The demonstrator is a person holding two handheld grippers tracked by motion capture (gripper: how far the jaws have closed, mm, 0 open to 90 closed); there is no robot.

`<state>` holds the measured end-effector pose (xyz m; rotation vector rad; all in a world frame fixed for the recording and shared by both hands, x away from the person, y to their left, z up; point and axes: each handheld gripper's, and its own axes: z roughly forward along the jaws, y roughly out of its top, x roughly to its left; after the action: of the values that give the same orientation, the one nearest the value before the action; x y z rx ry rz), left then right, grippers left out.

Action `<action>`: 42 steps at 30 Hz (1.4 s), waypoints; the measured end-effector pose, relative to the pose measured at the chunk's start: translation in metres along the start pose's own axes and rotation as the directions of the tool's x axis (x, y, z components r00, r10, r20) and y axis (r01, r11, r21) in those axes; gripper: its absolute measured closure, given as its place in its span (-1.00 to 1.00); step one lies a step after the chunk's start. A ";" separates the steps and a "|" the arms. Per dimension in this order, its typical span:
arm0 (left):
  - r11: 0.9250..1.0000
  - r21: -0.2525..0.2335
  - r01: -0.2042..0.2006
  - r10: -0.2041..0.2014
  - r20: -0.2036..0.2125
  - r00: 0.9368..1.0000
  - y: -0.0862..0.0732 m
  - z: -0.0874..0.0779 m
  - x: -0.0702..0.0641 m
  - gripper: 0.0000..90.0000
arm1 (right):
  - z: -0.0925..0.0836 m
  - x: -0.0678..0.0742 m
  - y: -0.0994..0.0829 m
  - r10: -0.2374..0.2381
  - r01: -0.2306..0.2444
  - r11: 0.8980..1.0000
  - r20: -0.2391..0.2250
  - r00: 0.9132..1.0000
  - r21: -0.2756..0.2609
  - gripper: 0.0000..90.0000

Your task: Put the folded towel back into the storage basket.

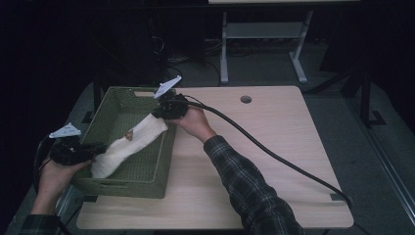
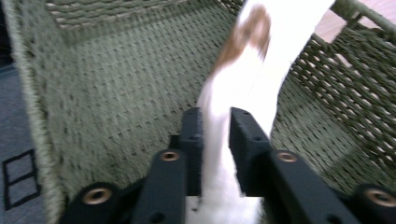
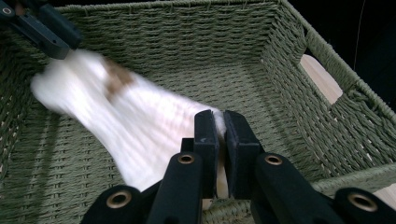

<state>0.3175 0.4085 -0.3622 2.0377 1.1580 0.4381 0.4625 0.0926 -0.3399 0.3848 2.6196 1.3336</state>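
Right gripper (image 3: 219,135): jaws pressed nearly together, pinching one end of a white cloth (image 3: 140,126). Left gripper (image 2: 215,140): jaws part-spread, the cloth's other end between them; whether the pads press on it cannot be told from the blurred frame.

The cloth runs stretched from one gripper to the other, hanging over the inside of a green woven basket (image 1: 115,183). Seen from above, its long axis lies diagonal, from the near-left basket corner up to the far-right rim. A small brown patch (image 1: 129,134) sits about midway on the cloth.

The basket's woven walls close in around both grippers. It stands on the left part of a pale wooden table (image 1: 274,161). No writing is readable.
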 end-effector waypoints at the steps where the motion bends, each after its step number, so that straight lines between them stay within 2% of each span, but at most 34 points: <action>1: 1.000 0.000 0.000 0.000 -0.003 1.000 0.000 0.000 0.000 0.47 | 0.001 0.000 0.000 -0.004 0.004 1.000 0.003 1.000 0.006 0.88; 7: 1.000 -0.030 0.000 0.000 -0.002 1.000 0.001 0.000 -0.001 0.25 | 0.007 -0.004 0.002 -0.003 0.003 1.000 0.013 1.000 0.020 0.88; 9: 0.999 -0.049 0.006 -0.006 -0.002 1.000 0.001 -0.001 -0.002 0.17 | 0.009 -0.007 0.004 -0.007 0.007 1.000 0.021 1.000 0.019 0.88; 10: 0.999 -0.045 -0.004 0.004 -0.001 1.000 0.002 -0.002 -0.002 0.13 | 0.010 -0.010 0.005 0.000 0.000 1.000 0.023 1.000 0.021 0.88; 11: 0.998 -0.060 0.007 -0.007 0.003 1.000 0.002 -0.002 -0.004 0.11 | 0.011 -0.014 0.007 -0.001 0.000 1.000 0.026 1.000 0.026 0.88; 12: 0.998 -0.062 -0.003 0.003 0.002 1.000 0.002 -0.003 -0.004 0.08 | 0.013 -0.016 0.008 0.010 -0.011 1.000 0.030 1.000 0.029 0.88; 18: 0.997 -0.078 0.003 -0.002 0.012 1.000 0.003 -0.004 -0.005 0.05 | 0.027 -0.035 0.014 0.027 -0.029 0.999 0.057 0.998 0.035 0.88; 22: 0.997 -0.082 0.002 -0.001 0.020 1.000 0.003 -0.003 -0.007 0.04 | 0.038 -0.046 0.014 0.060 -0.063 0.997 0.067 0.996 0.042 0.86; 23: 0.997 -0.083 0.003 -0.001 0.021 1.000 0.003 -0.003 -0.007 0.04 | 0.042 -0.048 0.013 0.060 -0.064 0.997 0.081 0.995 0.049 0.80; 26: 0.996 -0.091 0.003 -0.001 0.023 1.000 0.004 -0.002 -0.008 0.03 | 0.045 -0.051 0.012 0.064 -0.070 0.997 0.133 0.989 0.042 0.42; 27: 0.996 -0.093 0.002 0.000 0.024 1.000 0.005 -0.002 -0.008 0.02 | 0.044 -0.052 0.012 0.069 -0.076 0.996 0.146 0.987 0.045 0.39; 33: 0.995 -0.099 0.001 0.002 0.022 1.000 0.009 -0.002 -0.012 -0.01 | 0.031 -0.053 0.012 0.091 -0.098 0.995 0.155 0.984 0.037 0.21; 37: 0.993 -0.116 0.008 -0.005 0.028 1.000 0.016 -0.001 -0.019 -0.06 | 0.015 -0.054 0.008 0.126 -0.130 0.991 0.152 0.980 0.017 0.07; 42: 0.992 -0.128 0.000 0.005 0.040 0.999 0.029 0.003 -0.031 -0.11 | -0.008 -0.054 -0.001 0.143 -0.143 0.990 0.139 0.980 -0.008 -0.07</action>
<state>0.3193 0.3717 -0.3408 1.9285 1.0759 0.4594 0.5115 0.0695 -0.3344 0.6539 2.5197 1.2941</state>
